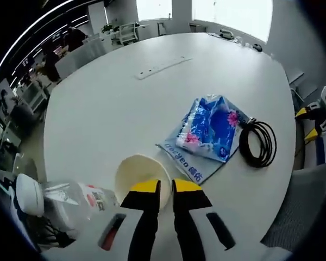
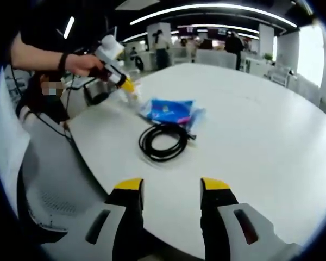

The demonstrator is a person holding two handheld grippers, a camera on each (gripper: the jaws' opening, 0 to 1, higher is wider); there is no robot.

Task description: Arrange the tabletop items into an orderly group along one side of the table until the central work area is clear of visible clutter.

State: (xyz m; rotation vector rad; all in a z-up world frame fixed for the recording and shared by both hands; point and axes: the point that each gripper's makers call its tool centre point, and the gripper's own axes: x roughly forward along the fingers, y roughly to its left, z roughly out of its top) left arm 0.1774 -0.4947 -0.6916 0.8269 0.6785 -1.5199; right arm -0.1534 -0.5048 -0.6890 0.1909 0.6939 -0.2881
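In the left gripper view we see the left gripper (image 1: pixel 166 187) with its two yellow-tipped jaws nearly closed, pinching the near rim of a cream paper cup (image 1: pixel 141 175) between them. The cup stands with its mouth toward the camera on the white table (image 1: pixel 108 103). Just left of the jaws lies a clear plastic bottle (image 1: pixel 70 201) with a white cap, on its side, its long axis running left to right with the cap to the left; its red and white label is too blurred for us to read.

Beyond the cup, up and to the right, a blue tissue pack (image 1: pixel 211 128) with pink flowers lies flat on a blue printed sheet (image 1: pixel 187 160), whose white lettering we cannot read. The pack's long axis runs away from the gripper toward the upper right. Touching its right edge is a coiled black cable (image 1: pixel 257 143), its plug end pointing at the pack. Farther off, a white power strip (image 1: pixel 164 67) lies slantwise across the tabletop.

In the right gripper view the right gripper (image 2: pixel 171 187) hangs over the near table edge with its jaws wide apart, holding nothing. Ahead of it we find the coiled cable (image 2: pixel 164 141), then the tissue pack (image 2: pixel 171 111), and at the far left the person's hand (image 2: pixel 81 64) holding the left gripper (image 2: pixel 127 87)
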